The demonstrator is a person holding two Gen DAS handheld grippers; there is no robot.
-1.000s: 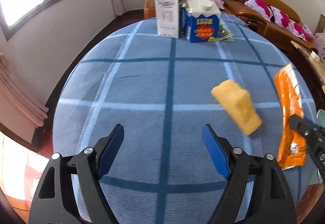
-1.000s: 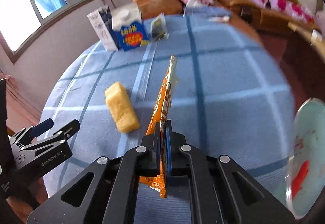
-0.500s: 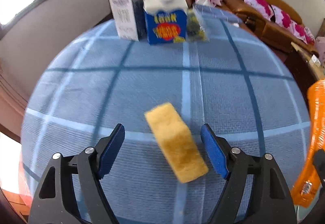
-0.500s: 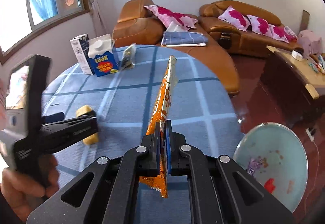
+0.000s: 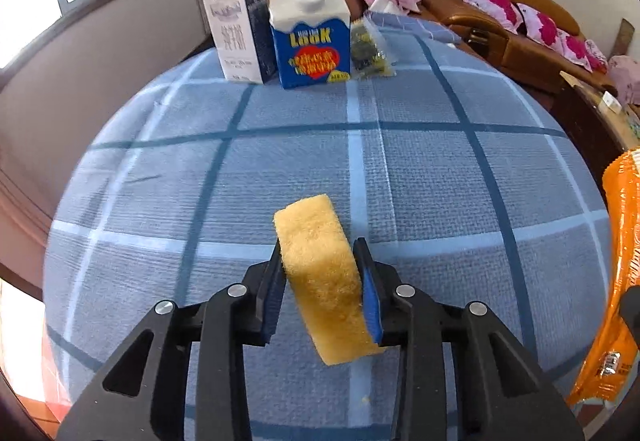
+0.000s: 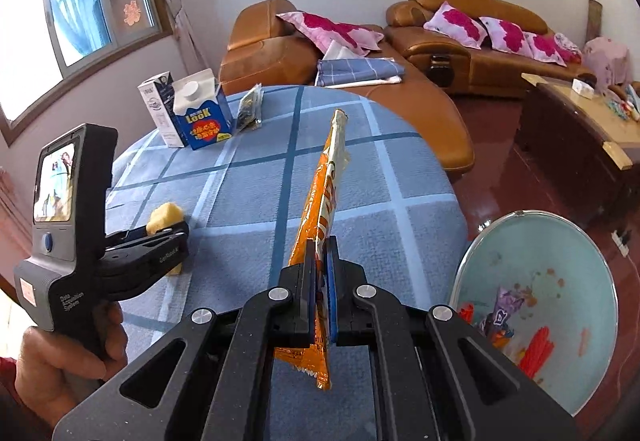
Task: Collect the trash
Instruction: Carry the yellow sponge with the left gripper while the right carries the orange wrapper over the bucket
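Note:
My left gripper (image 5: 319, 269) is shut on a yellow sponge (image 5: 320, 265) at the near part of the round blue checked table (image 5: 400, 169). The sponge also shows in the right wrist view (image 6: 165, 213), clamped in the left gripper (image 6: 176, 231). My right gripper (image 6: 320, 269) is shut on an orange snack wrapper (image 6: 324, 201), held on edge above the table's right side. The wrapper shows at the right edge of the left wrist view (image 5: 616, 281).
A white carton (image 5: 238, 25), a blue milk carton (image 5: 308, 33) and a small clear packet (image 5: 368, 49) stand at the table's far edge. A pale blue bin (image 6: 540, 305) with trash inside sits on the floor right of the table. Sofas (image 6: 472, 37) stand behind.
My left gripper moved right over the sponge and closed on it. My right gripper lifted the orange wrapper higher and drew back toward the bin side.

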